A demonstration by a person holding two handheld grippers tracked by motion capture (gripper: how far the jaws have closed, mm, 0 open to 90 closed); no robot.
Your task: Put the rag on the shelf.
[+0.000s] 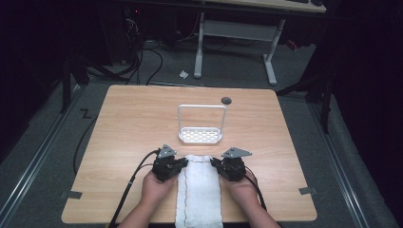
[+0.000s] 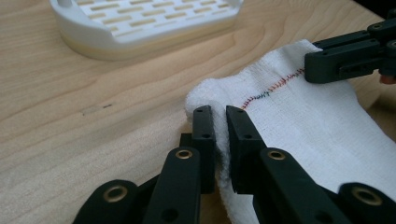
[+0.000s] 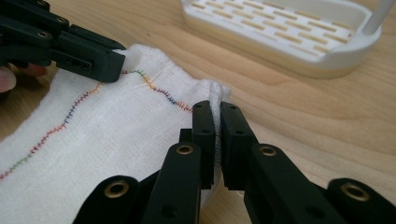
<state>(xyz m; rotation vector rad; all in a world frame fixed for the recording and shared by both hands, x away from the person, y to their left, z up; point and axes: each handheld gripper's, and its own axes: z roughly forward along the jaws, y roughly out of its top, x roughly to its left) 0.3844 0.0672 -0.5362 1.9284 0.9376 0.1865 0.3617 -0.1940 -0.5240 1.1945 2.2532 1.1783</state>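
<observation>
A folded white cloth [image 1: 199, 190] with a multicoloured stitched line lies on the wooden table [image 1: 133, 123], running from the front edge toward the middle. My left gripper [image 1: 184, 163] is shut on the cloth's far left corner [image 2: 219, 135]; the fabric bunches between its pads. My right gripper [image 1: 214, 163] is shut on the far right corner [image 3: 216, 100], a thin fold pinched between its jaws. In the left gripper view the right gripper [image 2: 327, 60] sits across the cloth [image 2: 303, 121], and in the right gripper view the left gripper [image 3: 98, 58] rests on the cloth [image 3: 107, 140].
A white slotted rack [image 1: 200, 135] with a tall wire handle stands just beyond the cloth, seen close as the rack [image 2: 144, 21] and the rack [image 3: 285, 30]. A small dark disc [image 1: 226, 100] lies near the table's far edge. Desk legs and cables sit on the floor beyond.
</observation>
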